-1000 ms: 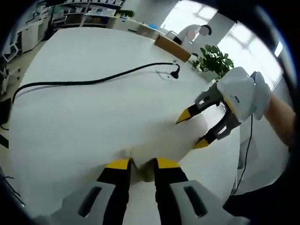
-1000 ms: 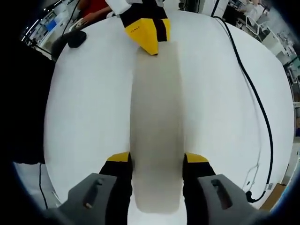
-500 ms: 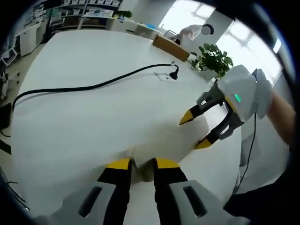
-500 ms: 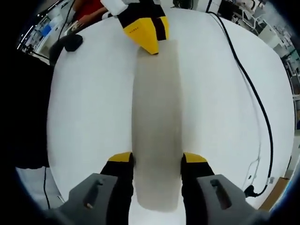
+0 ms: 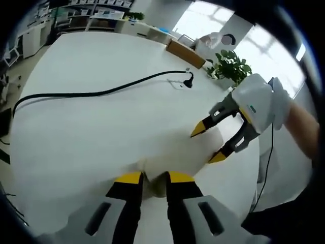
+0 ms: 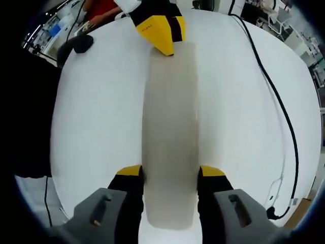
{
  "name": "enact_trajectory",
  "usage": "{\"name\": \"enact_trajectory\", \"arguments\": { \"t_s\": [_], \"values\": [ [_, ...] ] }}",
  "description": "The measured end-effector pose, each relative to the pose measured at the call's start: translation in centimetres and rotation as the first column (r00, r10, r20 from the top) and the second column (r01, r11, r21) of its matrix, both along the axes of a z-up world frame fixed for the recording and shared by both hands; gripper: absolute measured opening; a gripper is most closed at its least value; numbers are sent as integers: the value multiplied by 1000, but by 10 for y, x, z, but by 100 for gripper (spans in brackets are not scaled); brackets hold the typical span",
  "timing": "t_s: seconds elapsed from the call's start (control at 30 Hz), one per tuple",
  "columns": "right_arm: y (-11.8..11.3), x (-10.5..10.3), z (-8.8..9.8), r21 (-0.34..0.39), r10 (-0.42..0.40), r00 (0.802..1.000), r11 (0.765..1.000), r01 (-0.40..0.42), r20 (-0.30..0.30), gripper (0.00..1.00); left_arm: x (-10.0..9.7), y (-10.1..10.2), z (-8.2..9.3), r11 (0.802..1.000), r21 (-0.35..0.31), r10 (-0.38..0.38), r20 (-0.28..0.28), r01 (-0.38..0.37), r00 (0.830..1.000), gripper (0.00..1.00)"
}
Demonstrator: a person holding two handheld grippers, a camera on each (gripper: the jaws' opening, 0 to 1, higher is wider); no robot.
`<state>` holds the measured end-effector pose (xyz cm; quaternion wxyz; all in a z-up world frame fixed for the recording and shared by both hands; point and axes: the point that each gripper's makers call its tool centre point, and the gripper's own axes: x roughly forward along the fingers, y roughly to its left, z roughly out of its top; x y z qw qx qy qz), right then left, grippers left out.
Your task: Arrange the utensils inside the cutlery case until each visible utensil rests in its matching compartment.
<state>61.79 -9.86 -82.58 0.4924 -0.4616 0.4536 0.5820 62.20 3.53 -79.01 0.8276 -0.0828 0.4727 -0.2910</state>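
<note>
White case [image 6: 170, 132] lies on the table [image 5: 101, 127], clamped endwise between my right gripper [image 6: 170, 175] and left gripper [image 5: 154, 178].

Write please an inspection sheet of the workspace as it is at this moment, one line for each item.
Surface: white table, mostly bare.
Job's things: long pale case, closed as far as it shows, lying flat on the table; no utensils seen.
Clutter: dark rounded object near the table's far edge in the right gripper view; cannot tell what it is.
Grippers: right gripper with a jaw on each long side of the case at one end; left gripper closed on the other end.
Cables: black cable lying across the table, ending in a plug.
Surroundings: potted plant, shelves and windows beyond the table; a person's sleeve behind the right gripper.
</note>
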Motion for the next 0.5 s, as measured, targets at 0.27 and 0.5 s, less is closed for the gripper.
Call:
{"name": "enact_trajectory", "arguments": {
  "t_s": [0.27, 0.5],
  "values": [
    [0, -2, -3, -47, 26, 997, 999, -23, 68, 40, -4, 1, 0, 1000, 11, -19, 4, 19, 1000, 17],
    [1, -1, -4, -80, 35, 996, 996, -29, 78, 41, -9, 12, -9, 998, 69, 7, -1, -7, 1000, 17]
  ]
}}
